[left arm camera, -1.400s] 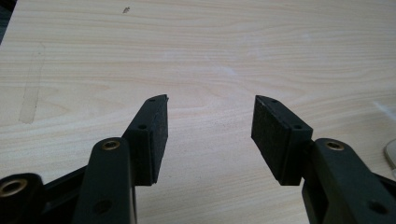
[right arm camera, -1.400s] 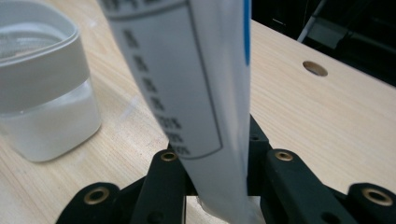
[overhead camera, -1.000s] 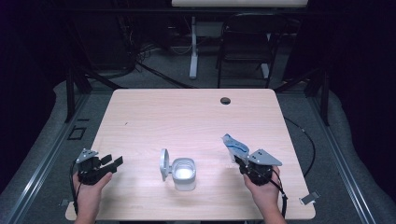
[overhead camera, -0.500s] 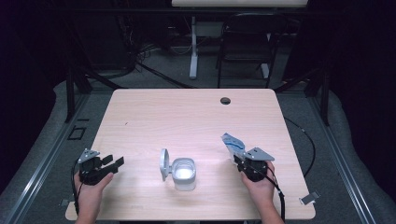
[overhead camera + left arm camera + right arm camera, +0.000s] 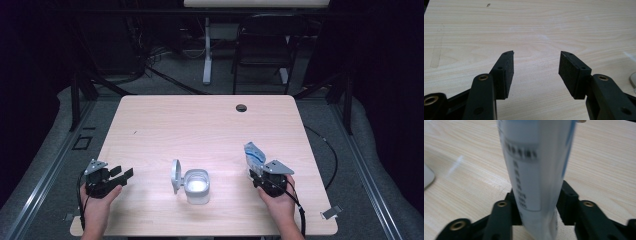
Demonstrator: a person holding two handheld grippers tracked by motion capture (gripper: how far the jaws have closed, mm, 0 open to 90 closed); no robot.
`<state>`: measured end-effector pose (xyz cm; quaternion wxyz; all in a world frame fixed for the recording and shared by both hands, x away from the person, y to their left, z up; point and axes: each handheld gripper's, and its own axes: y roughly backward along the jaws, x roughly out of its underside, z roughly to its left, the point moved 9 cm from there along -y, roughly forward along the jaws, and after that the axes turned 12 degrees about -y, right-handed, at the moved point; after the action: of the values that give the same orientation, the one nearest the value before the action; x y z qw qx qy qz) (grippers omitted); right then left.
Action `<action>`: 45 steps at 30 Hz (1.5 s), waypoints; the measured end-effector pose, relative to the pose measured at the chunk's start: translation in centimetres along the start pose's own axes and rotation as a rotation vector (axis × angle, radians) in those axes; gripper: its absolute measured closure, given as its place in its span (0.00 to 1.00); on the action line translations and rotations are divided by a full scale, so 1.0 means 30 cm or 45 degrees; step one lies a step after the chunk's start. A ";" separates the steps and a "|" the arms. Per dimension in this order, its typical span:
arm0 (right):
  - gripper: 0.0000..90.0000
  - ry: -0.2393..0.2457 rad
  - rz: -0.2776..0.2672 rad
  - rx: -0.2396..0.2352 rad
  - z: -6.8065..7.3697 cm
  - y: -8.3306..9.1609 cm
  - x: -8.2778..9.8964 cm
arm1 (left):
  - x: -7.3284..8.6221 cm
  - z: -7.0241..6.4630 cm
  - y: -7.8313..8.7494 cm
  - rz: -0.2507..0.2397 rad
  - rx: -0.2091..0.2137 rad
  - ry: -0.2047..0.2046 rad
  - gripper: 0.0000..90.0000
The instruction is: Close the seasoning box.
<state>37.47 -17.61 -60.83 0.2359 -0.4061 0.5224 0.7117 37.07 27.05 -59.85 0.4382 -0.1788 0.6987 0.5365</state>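
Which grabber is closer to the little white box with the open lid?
Right. The right gripper sits a bit nearer the white box, on its right side; the left gripper is farther off, on its left.

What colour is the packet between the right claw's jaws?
The packet is white with a blue edge and dark printed text, clearest in the right gripper view.

The open container stands on the table near its front edge, its lid hinged up at its left. Well left of the container rests the left gripper. Right of the container, the right gripper sits with a packet between its jaws, rising behind it. Far behind the container, a hole lies in the table
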 end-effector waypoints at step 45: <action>0.43 0.085 -0.045 -0.021 0.034 0.152 0.026 | -0.108 -0.256 0.038 -0.031 0.247 -0.240 1.00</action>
<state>33.22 -18.28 -58.83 0.2274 -0.4407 0.5168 0.6979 34.80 19.77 -56.24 0.5236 -0.0927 0.7008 0.4756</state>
